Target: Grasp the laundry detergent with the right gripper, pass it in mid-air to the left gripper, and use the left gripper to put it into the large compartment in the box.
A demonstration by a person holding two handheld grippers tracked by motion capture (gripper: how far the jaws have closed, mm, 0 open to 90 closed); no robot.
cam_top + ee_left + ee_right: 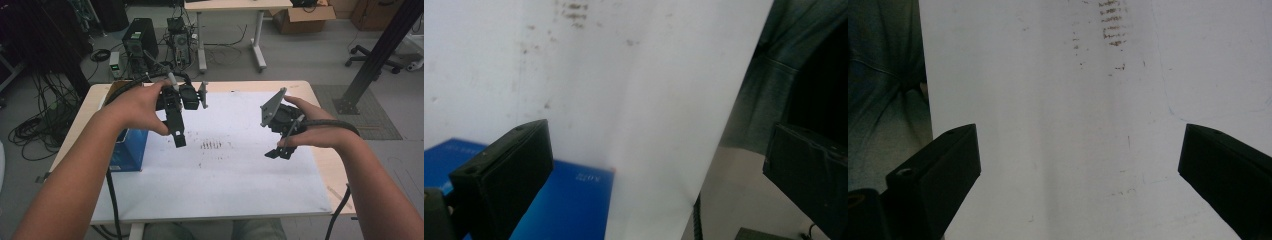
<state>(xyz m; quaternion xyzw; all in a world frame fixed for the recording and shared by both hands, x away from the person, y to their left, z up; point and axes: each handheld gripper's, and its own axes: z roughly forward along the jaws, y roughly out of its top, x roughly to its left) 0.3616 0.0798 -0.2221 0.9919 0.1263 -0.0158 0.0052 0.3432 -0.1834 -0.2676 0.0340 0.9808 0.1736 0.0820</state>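
High view: we hold both grippers above the white sheet [225,170] on the counter [327,165], nothing in either. The blue box [131,149], nearest thing to hand, lies at the sheet's left edge under our left gripper [179,140], fingers apart. To take it well, we judge, descend squarely over it. Our right gripper [279,152], fingers also spread, hangs tilted downward, well apart from the box.
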